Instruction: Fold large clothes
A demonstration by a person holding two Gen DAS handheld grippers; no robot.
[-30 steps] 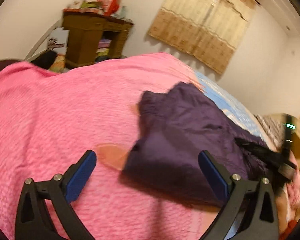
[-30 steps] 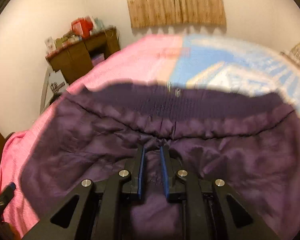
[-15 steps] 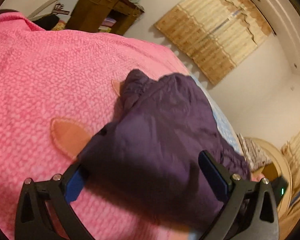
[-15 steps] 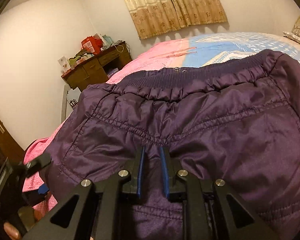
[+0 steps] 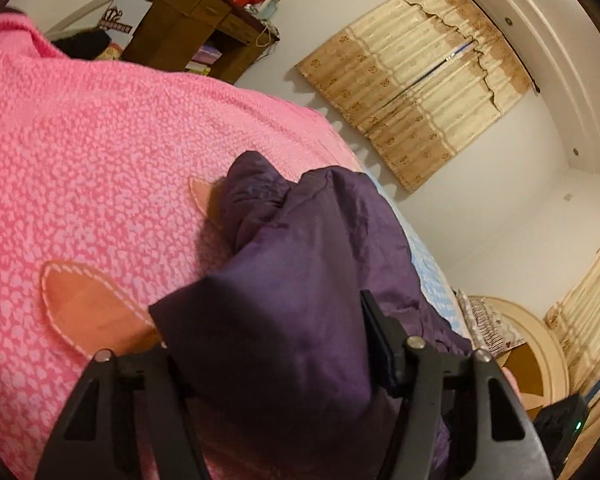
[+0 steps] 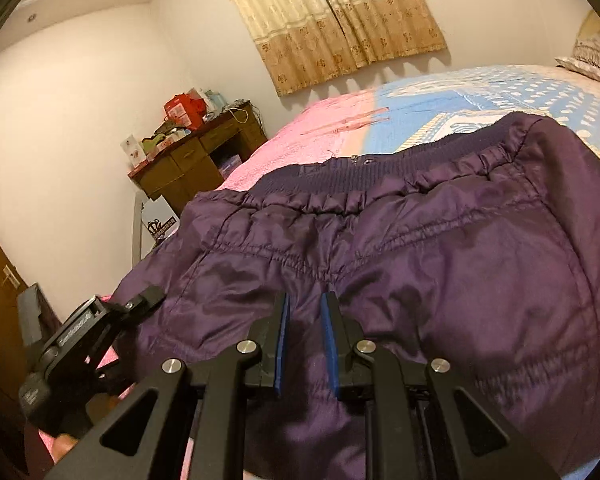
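Note:
A dark purple padded jacket [image 5: 308, 264] lies bunched on the bed, its ribbed hem [image 6: 380, 168] at the far side in the right wrist view. My left gripper [image 5: 268, 320] has the jacket's near corner between its jaws, which are closing. The cloth hides its left finger, and only the right finger [image 5: 374, 332] shows, beside the fabric. My right gripper [image 6: 305, 304] is shut on a pinched fold of the jacket near a gathered seam. The left gripper [image 6: 100, 320] also shows at the lower left of the right wrist view, at the jacket's edge.
A pink textured blanket [image 5: 80, 160] with peach patches covers the near bed, and a blue patterned cover [image 6: 480, 92] lies beyond. A cluttered wooden desk [image 6: 196, 160] stands against the wall. Beige curtains [image 6: 340, 20] hang behind, and a pillow [image 6: 596, 56] lies far right.
My left gripper has moved forward and down over the jacket's corner, rolled, and its jaws have narrowed around the cloth. The right gripper has stayed shut on the jacket and sunk a little.

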